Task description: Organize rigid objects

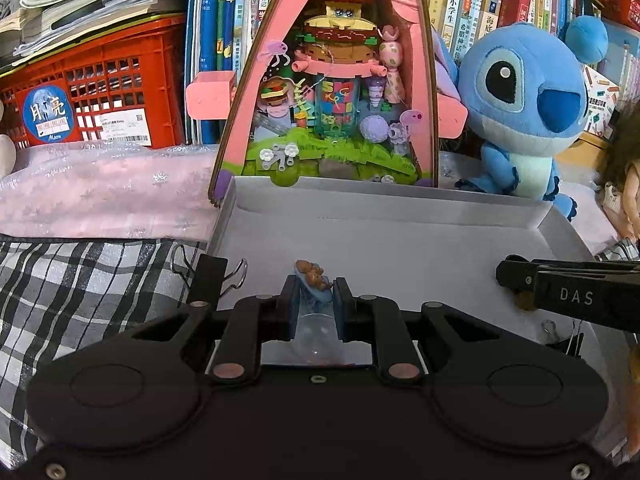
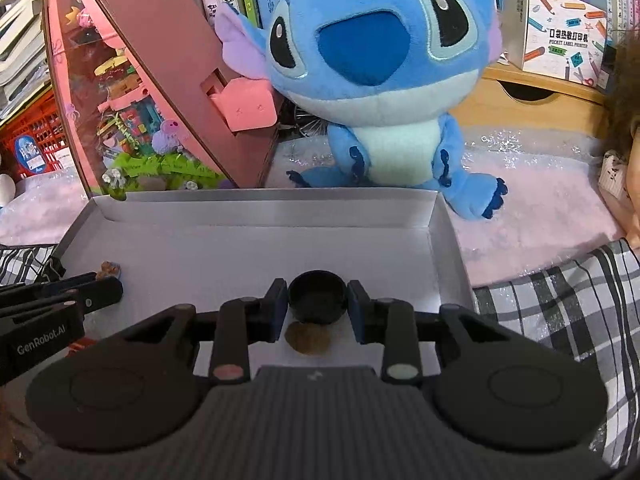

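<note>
Nearest in the left wrist view, the left gripper (image 1: 313, 294) is nearly closed, its pads clamping a small figurine (image 1: 314, 276), blue-based with a brown top, above a clear rounded part, held over the floor of the shallow white box (image 1: 400, 232). In the right wrist view, the right gripper (image 2: 318, 300) brackets a small black cap (image 2: 317, 297); a thin gap shows at each pad, so the jaws appear slightly open rather than pressing, and contact cannot be confirmed. Below the cap a flat brown disc (image 2: 310, 340) lies on the box floor. Both pieces look light, stiff and smooth, hence liable to slip; the cap is best taken across its side wall, the figurine by its base. Farther back stand a pink display case (image 1: 332, 92) and a blue plush toy (image 2: 380, 68).
</note>
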`<state>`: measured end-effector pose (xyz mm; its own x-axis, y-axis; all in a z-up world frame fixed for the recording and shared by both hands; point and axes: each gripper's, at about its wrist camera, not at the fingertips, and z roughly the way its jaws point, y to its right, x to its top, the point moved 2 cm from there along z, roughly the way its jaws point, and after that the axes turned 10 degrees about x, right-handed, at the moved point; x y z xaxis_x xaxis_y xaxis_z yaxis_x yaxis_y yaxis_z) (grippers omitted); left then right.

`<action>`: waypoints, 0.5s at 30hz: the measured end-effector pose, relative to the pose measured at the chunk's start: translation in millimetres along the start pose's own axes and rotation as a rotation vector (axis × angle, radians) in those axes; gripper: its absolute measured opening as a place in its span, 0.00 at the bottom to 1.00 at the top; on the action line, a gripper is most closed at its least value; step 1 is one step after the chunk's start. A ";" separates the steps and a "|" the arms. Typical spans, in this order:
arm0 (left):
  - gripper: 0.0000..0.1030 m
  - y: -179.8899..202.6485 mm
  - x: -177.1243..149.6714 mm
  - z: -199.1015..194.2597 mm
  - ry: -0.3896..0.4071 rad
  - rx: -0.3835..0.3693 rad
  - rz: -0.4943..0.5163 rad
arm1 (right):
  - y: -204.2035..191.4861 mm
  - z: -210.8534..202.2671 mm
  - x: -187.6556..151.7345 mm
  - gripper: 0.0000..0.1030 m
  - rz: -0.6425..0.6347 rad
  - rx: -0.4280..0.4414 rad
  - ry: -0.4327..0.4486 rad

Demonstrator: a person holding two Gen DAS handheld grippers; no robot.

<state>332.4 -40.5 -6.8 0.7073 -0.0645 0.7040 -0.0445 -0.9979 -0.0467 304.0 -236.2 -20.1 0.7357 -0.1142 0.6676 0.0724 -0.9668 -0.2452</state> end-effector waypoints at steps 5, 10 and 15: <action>0.31 1.8 -0.1 -1.4 -0.002 0.003 0.006 | 0.4 -3.3 -1.7 0.54 -0.002 0.003 0.009; 0.39 3.3 -2.5 -6.7 0.003 -0.004 0.005 | 0.9 -8.0 -2.5 0.65 0.003 0.006 0.028; 0.45 3.7 -4.2 -19.1 0.019 -0.012 0.019 | -3.0 -16.5 -3.2 0.73 -0.028 -0.001 0.043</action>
<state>315.8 -43.9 3.6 0.6929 -0.0830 0.7162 -0.0662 -0.9965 -0.0515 290.3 -236.7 -9.8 0.7035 -0.0965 0.7041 0.0921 -0.9700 -0.2250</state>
